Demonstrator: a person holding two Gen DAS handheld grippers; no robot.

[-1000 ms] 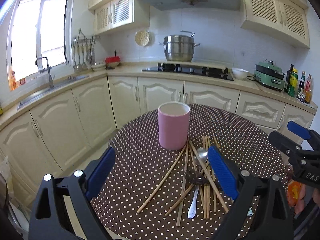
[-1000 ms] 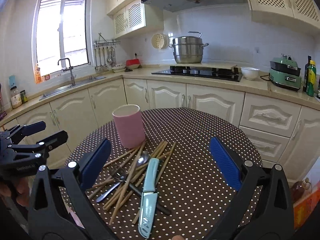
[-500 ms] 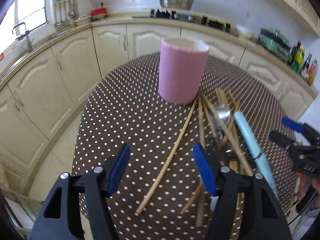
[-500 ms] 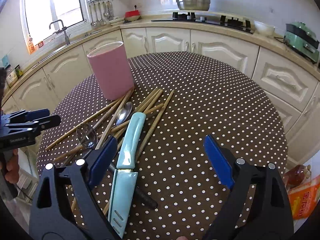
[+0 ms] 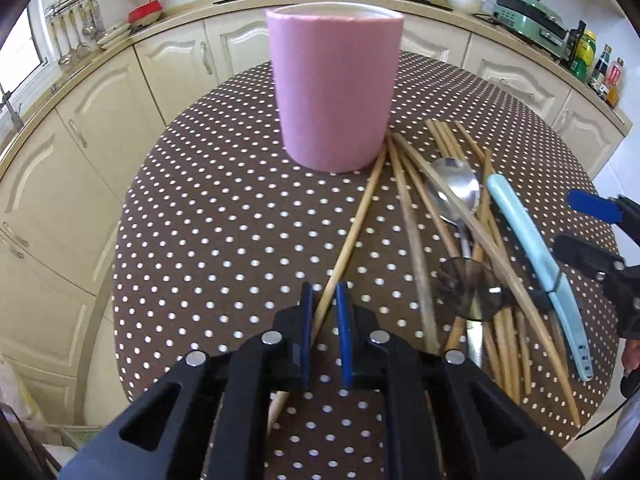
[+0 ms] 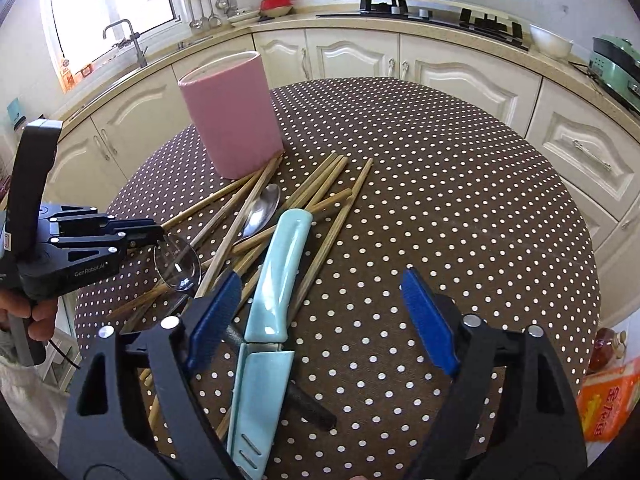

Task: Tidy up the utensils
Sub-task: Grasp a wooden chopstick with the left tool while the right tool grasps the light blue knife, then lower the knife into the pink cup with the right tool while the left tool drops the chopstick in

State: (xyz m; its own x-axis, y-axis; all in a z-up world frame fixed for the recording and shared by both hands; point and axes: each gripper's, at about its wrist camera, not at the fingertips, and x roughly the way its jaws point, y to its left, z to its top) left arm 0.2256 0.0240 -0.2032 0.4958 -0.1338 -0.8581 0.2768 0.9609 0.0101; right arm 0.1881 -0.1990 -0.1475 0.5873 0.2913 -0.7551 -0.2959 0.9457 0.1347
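Left wrist view: left gripper (image 5: 325,312) low over the dotted table (image 5: 224,240), jaws closing with one wooden chopstick (image 5: 352,232) running between the blue pads (image 5: 342,320); pads nearly together, contact with the stick not clear. Far end of that chopstick touching the base of the pink holder (image 5: 334,92), which stands upright on the table. Just right of the holder, a loose heap of chopsticks (image 5: 416,216), a steel spoon (image 5: 456,192), a clear-bowled ladle (image 5: 472,288) and a light blue sheathed knife (image 5: 532,256). Right gripper (image 5: 584,224) at the far right edge, beyond the knife.

Right wrist view: right gripper (image 6: 320,320) above the near end of the heap, jaws wide apart and closing, nothing pressed between them. Sheathed knife (image 6: 280,280) lying near the left pad (image 6: 216,312), on top of crossed chopsticks (image 6: 320,200). Spoon (image 6: 260,212) between knife and pink holder (image 6: 228,116). Holder upright at the far end of the heap. Left gripper (image 6: 156,232) left of the heap, held in a hand (image 6: 36,316), beside the ladle's clear bowl (image 6: 178,264).
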